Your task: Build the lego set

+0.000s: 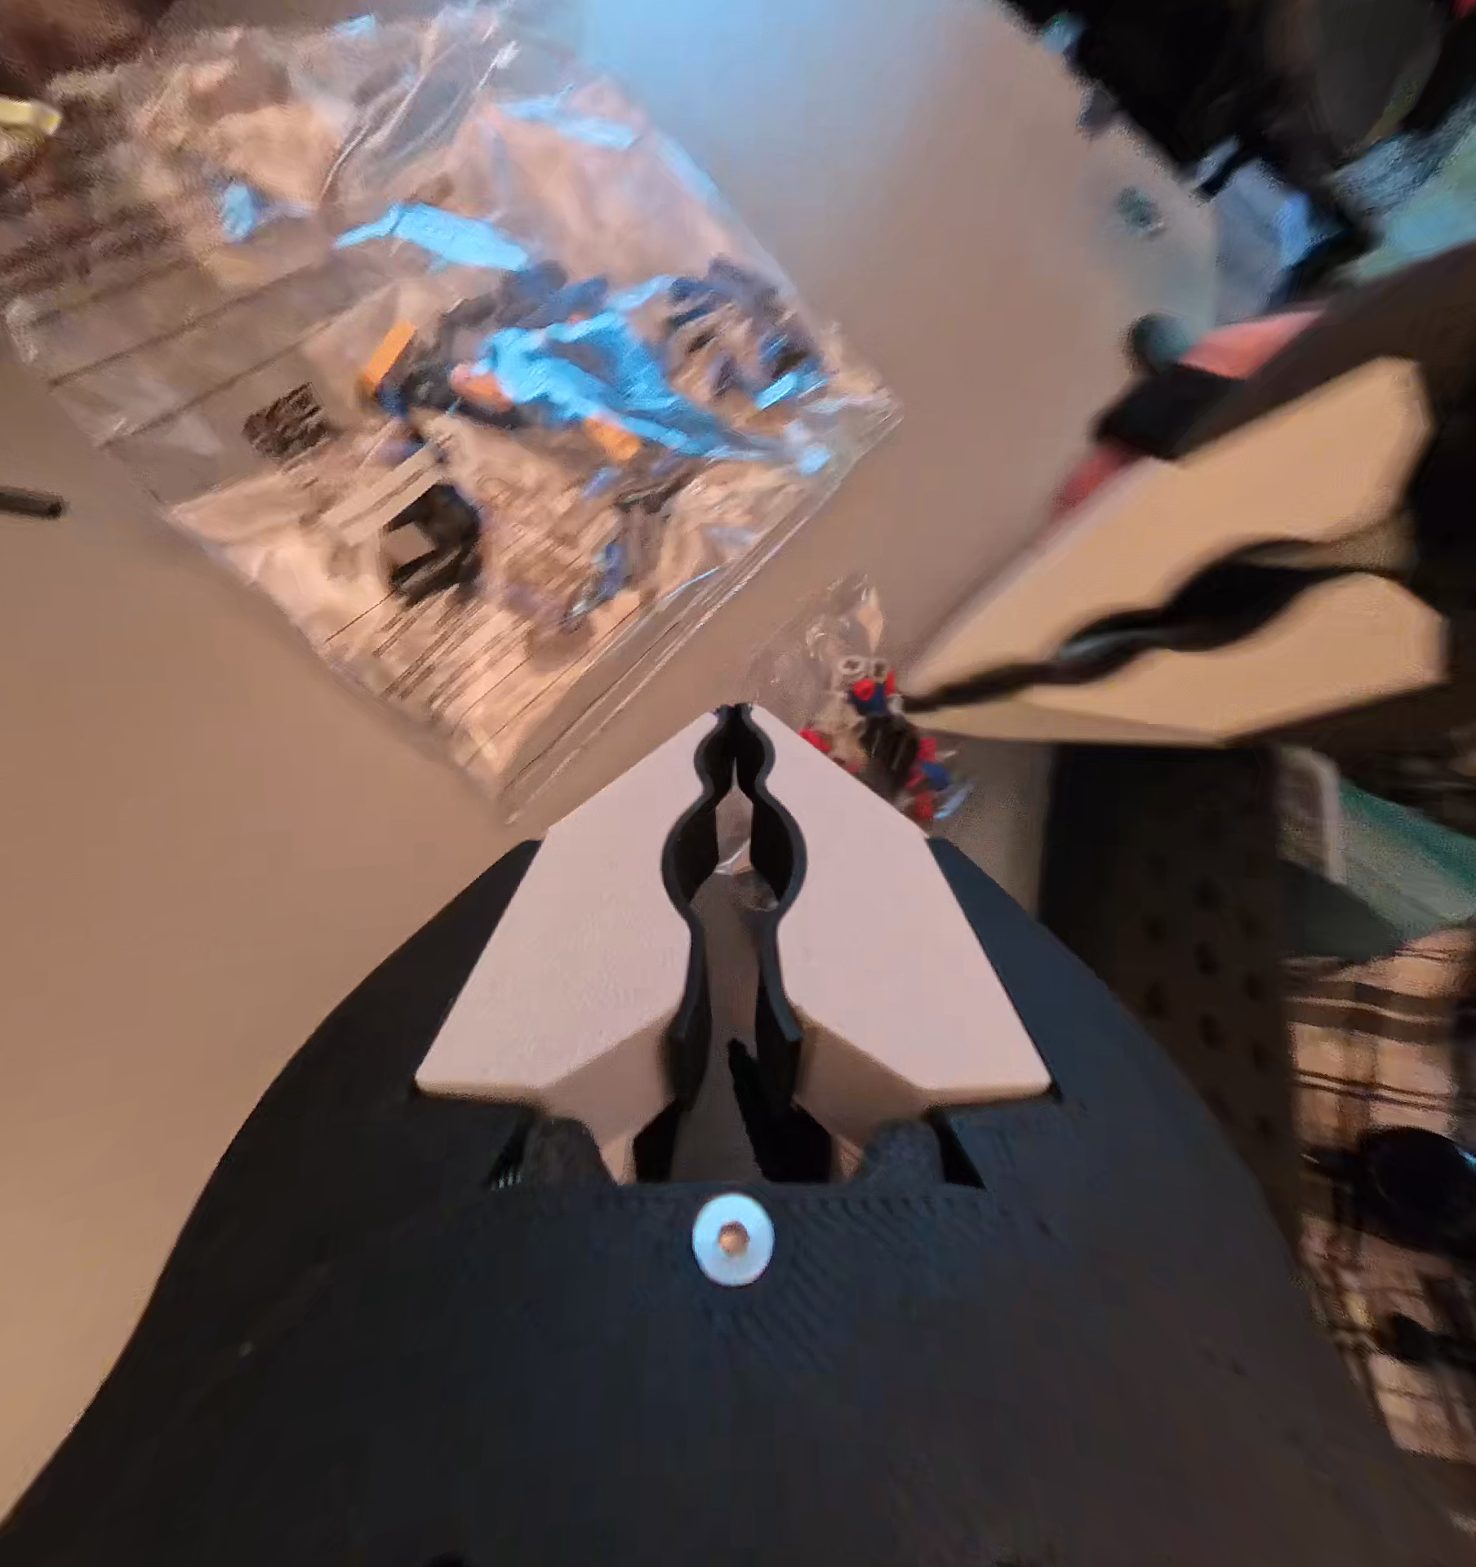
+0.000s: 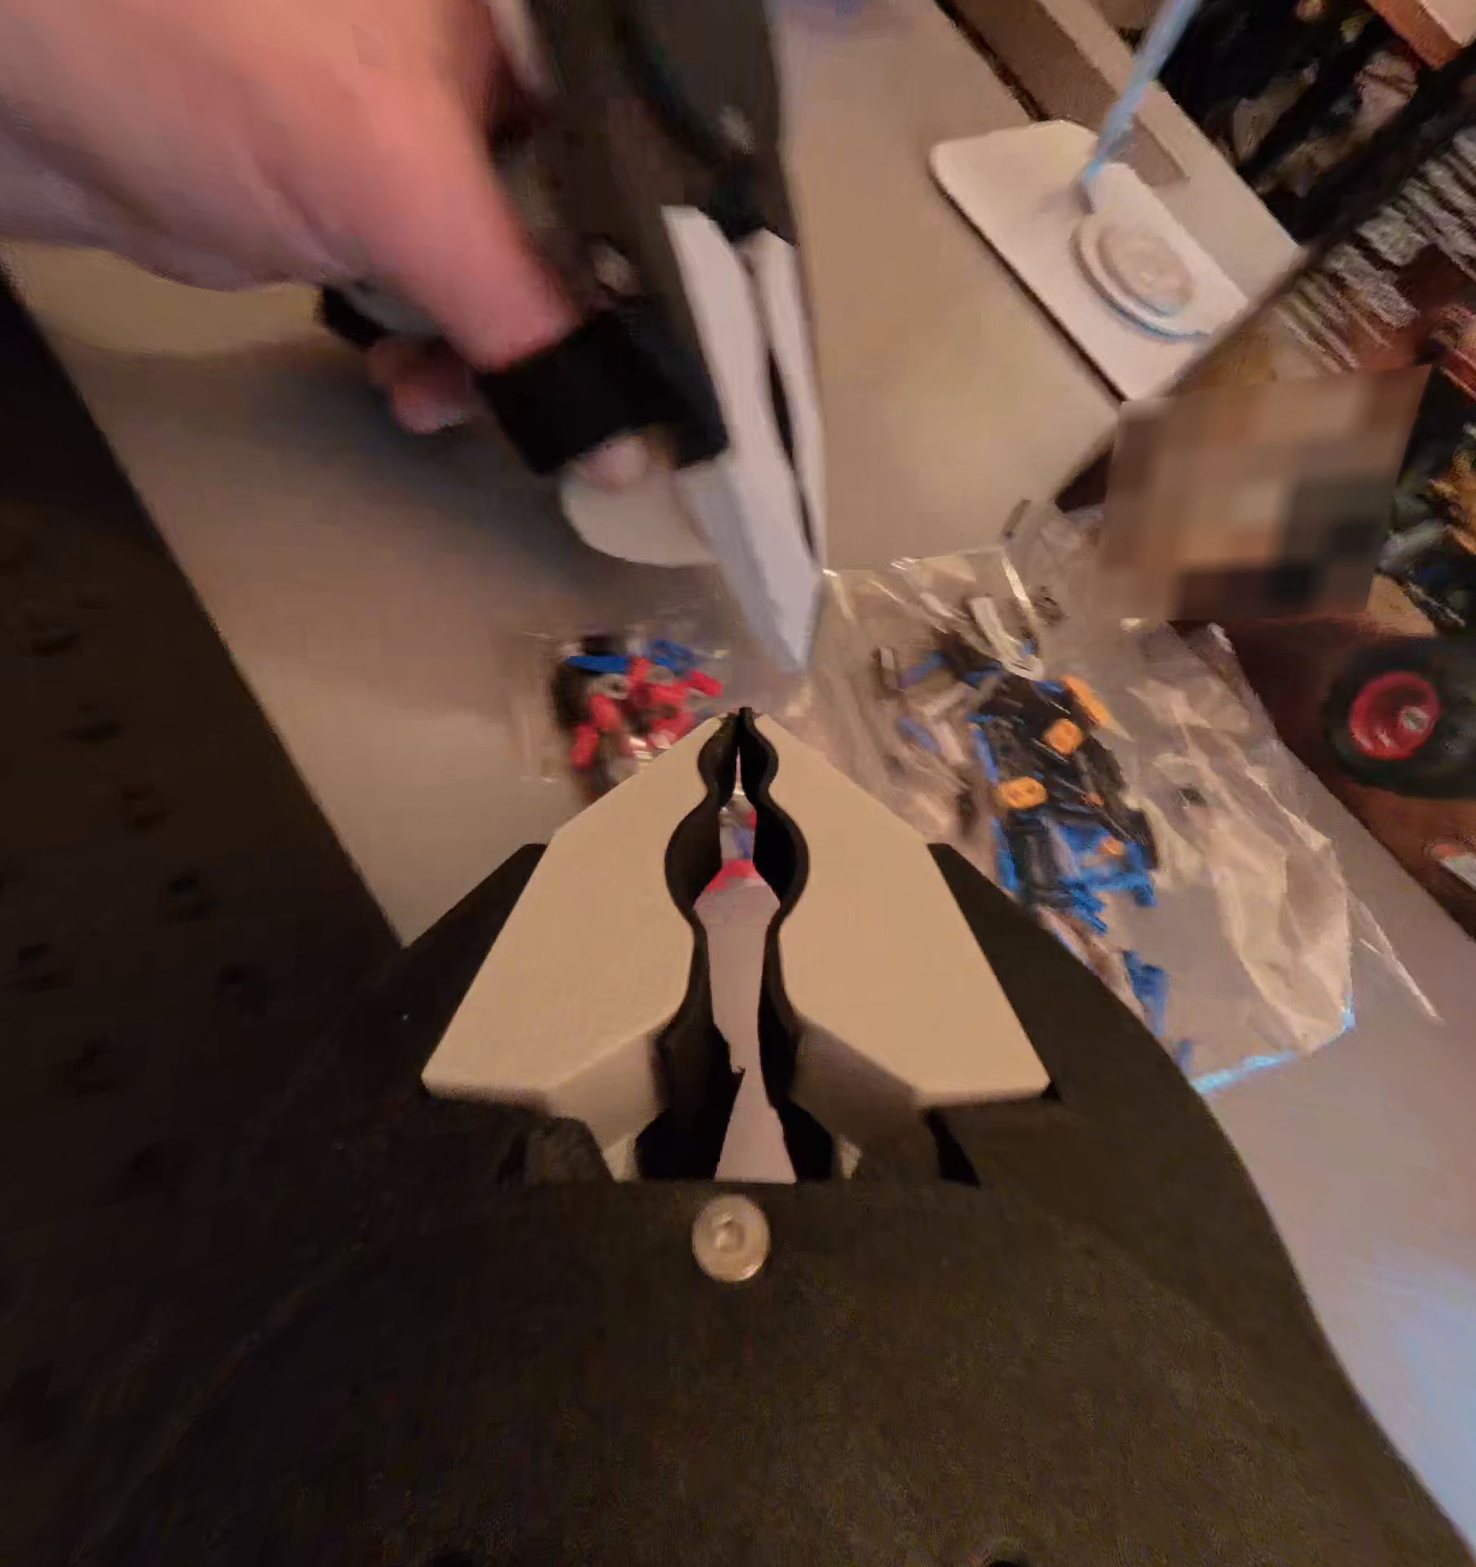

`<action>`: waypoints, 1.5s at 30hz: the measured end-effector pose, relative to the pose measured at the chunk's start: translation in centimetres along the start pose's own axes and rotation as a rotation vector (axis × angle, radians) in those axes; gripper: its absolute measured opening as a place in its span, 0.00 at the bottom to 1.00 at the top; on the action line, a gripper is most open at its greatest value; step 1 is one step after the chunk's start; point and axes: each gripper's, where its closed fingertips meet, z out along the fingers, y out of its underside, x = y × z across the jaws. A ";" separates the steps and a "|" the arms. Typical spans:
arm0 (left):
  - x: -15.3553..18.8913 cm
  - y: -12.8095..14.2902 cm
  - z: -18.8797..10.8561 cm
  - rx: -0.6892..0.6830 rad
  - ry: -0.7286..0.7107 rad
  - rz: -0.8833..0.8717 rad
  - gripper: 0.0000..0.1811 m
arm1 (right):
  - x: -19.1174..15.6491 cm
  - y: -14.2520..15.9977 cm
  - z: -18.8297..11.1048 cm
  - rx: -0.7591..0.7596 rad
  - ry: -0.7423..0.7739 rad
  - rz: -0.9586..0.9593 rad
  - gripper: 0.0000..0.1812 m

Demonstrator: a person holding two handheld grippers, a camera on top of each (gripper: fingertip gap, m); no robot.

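Note:
A small clear bag (image 2: 624, 712) of red and blue Lego pieces lies on the grey table (image 2: 336, 593); it also shows in the left wrist view (image 1: 879, 738). My right gripper (image 2: 743, 721) is shut at this bag's edge, with red pieces showing through its finger gap. My left gripper (image 1: 739, 711) is shut beside the same bag, with clear plastic showing between its fingers; the view is blurred. A large clear bag (image 1: 548, 381) of blue, orange and black pieces lies just beyond, and shows in the right wrist view (image 2: 1057, 763). A hand (image 2: 293, 153) holds the left gripper (image 2: 794, 657).
A white stand base (image 2: 1082, 237) sits at the back of the table. A toy vehicle with red wheels (image 2: 1396, 721) stands at the right edge. A dark perforated surface (image 2: 81, 763) borders the table on the left. A black pen (image 1: 5, 500) lies far left. The grippers are tip to tip, or close to it. The left tips stand about 15 cm off the black pen (image 1: 5, 500). It is also in sight in the right wrist view (image 2: 1016, 519).

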 end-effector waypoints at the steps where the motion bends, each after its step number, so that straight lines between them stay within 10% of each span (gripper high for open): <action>1: 0.8 -0.5 -0.3 0.022 0.042 0.003 0.00 | 1.1 0.3 -0.2 -0.012 0.017 0.024 0.03; 4: 1.6 -0.5 -0.9 0.007 0.057 0.056 0.00 | 2.5 0.9 0.1 -0.032 -0.030 0.117 0.19; 10: 2.7 -0.1 -0.4 -0.019 0.079 0.147 0.00 | 1.2 0.5 1.4 -0.072 -0.177 0.056 0.00; 29: 3.2 -0.2 -1.2 0.017 0.161 0.144 0.00 | 0.5 -0.4 1.1 0.007 -0.261 0.145 0.01; 45: 0.2 1.4 1.9 -0.067 -0.013 -0.018 0.00 | 1.4 3.1 3.6 -0.306 0.173 -0.305 0.00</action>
